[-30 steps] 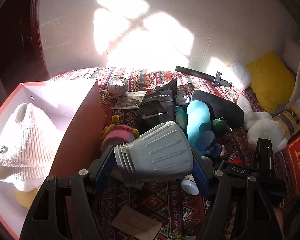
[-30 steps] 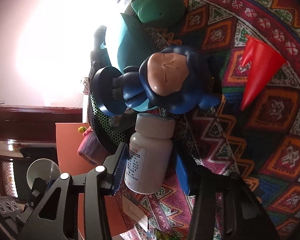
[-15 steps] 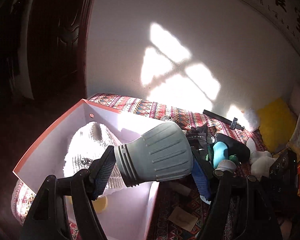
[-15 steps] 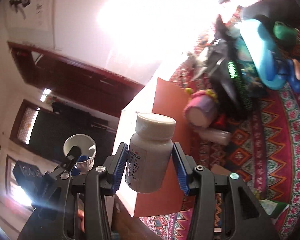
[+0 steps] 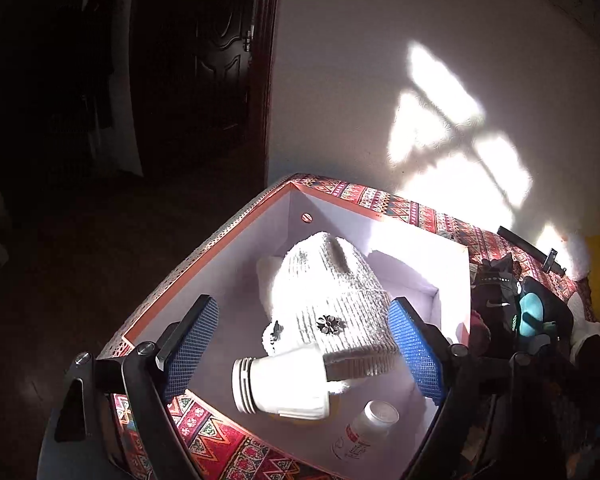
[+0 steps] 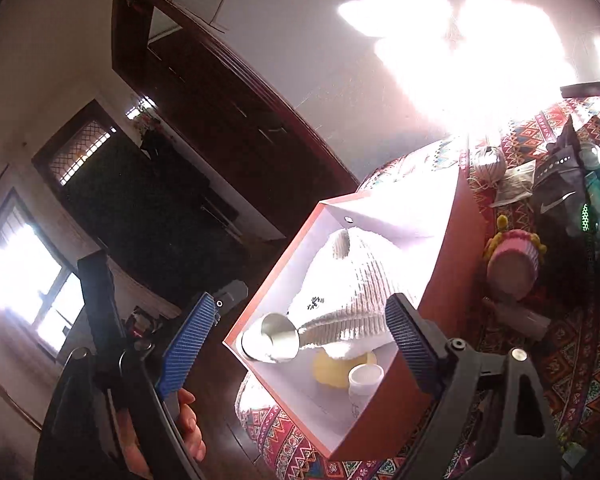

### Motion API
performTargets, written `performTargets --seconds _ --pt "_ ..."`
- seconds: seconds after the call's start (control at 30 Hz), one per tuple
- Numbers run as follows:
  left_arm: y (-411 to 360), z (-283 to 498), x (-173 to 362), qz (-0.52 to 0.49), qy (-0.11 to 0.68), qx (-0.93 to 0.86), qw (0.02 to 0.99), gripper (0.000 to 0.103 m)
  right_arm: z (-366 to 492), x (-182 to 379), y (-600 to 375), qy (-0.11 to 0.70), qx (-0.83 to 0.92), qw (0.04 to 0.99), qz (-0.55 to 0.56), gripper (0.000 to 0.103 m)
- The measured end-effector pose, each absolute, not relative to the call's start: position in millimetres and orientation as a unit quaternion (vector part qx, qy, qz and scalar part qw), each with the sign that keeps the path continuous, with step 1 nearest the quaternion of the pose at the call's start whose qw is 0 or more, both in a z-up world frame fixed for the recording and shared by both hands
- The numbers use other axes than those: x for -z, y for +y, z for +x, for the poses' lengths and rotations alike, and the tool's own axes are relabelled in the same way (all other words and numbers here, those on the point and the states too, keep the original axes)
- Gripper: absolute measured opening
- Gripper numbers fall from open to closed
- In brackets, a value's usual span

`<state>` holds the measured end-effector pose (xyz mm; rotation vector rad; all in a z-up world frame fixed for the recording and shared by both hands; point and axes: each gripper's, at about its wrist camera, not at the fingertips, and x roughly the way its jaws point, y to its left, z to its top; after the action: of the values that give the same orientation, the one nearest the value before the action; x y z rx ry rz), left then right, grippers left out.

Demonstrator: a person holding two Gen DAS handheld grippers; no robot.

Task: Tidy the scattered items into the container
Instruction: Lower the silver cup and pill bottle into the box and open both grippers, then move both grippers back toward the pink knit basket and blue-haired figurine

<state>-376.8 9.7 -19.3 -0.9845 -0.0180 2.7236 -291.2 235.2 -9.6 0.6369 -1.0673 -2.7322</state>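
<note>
Your left gripper (image 5: 302,346) hangs over the box (image 5: 454,280), fingers spreading — nothing pinched; the grey cup (image 5: 282,386) lies inside by the knit hat (image 5: 332,300). Your right gripper (image 6: 300,346) too — fingers spreading, white bottle (image 6: 364,380) dropped in.

Pale wall (image 5: 380,80) with window-shaped sun patch (image 5: 456,148), dark wooden door (image 5: 204,60), dim floor (image 5: 80,240), bright window (image 6: 16,272).

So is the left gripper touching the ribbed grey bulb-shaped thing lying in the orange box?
Apart. In the left wrist view the bulb lies in the box, clear of both blue pads of the opening left gripper.
</note>
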Motion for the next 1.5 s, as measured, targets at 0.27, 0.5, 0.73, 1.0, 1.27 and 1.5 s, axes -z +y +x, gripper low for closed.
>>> performTargets --seconds 0.27,0.5,0.73,1.0,1.27,1.5 --pt "33 -363 5 -0.326 -0.033 -0.932 0.158 0.100 -239 -3 319 -0.419 0.892 0.012 0.167 0.089" --pt "119 -339 6 -0.338 0.000 -0.912 0.231 0.100 -183 -1 393 -0.462 0.874 -0.057 0.138 0.089" --pt "219 -306 37 -0.341 0.108 -0.890 0.281 0.100 -152 29 447 -0.498 0.847 -0.106 0.153 0.089" --pt "281 -312 99 -0.367 0.202 -0.865 0.277 0.100 -140 62 485 -0.549 0.812 -0.102 0.169 0.089" --pt "306 -343 142 -0.390 0.244 -0.845 0.272 0.088 -142 90 508 -0.548 0.803 -0.118 0.200 0.089" --pt "321 -352 175 -0.374 0.308 -0.838 0.250 0.080 -151 122 527 -0.543 0.792 -0.148 0.236 0.089"
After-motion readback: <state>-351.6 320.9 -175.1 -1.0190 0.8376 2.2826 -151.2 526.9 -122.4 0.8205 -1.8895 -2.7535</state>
